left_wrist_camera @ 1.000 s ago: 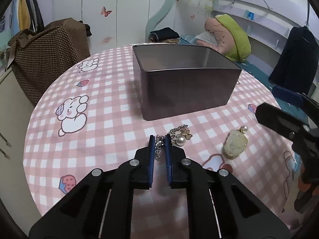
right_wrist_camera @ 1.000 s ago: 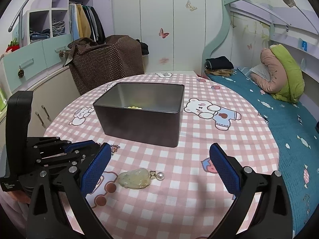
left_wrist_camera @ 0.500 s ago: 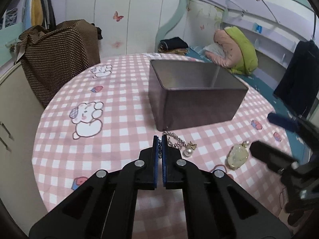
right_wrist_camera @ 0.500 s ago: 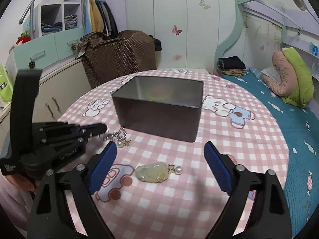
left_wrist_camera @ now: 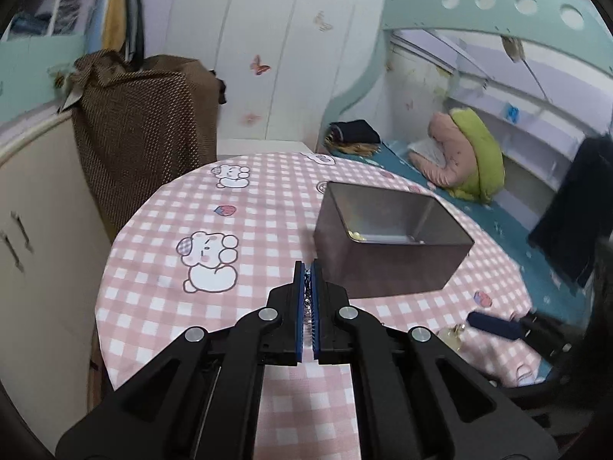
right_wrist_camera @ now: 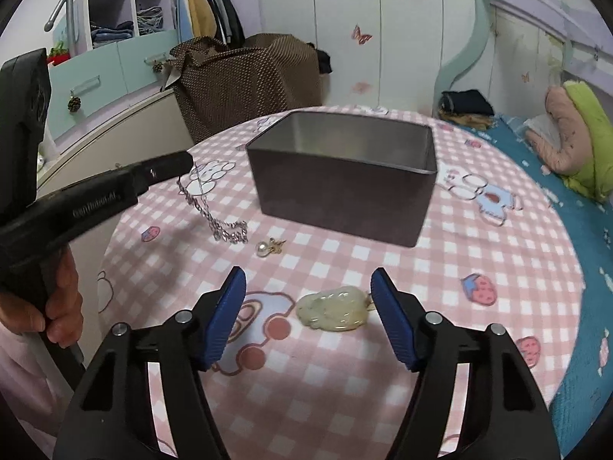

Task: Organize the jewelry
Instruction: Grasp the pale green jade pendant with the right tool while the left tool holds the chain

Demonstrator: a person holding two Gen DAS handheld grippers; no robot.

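My left gripper [left_wrist_camera: 306,268] is shut on a silver chain [left_wrist_camera: 306,297] and holds it in front of the dark metal tin [left_wrist_camera: 383,272]. In the right wrist view the left gripper [right_wrist_camera: 184,161] is raised at the left. The chain [right_wrist_camera: 199,199] hangs from it, with its lower end bunched on the tablecloth. A pearl earring [right_wrist_camera: 268,247] lies next to that bunch. My right gripper [right_wrist_camera: 308,287] is low over the table and its jaws are closing. A pale green jade pendant [right_wrist_camera: 333,308] lies between them, untouched by the pads. The tin [right_wrist_camera: 337,195] stands behind.
The round table [right_wrist_camera: 498,230] has a pink checked cloth; its edge drops off at the left and right. A small yellow piece [left_wrist_camera: 356,234] lies inside the tin. A brown dotted bag [right_wrist_camera: 245,76] and cabinets stand behind, a bed at the right. A hand [right_wrist_camera: 57,306] grips the left handle.
The left gripper shut on the chain and lifted it up and away from the pearl earring. The right gripper's jaws narrowed and came down around the jade pendant.
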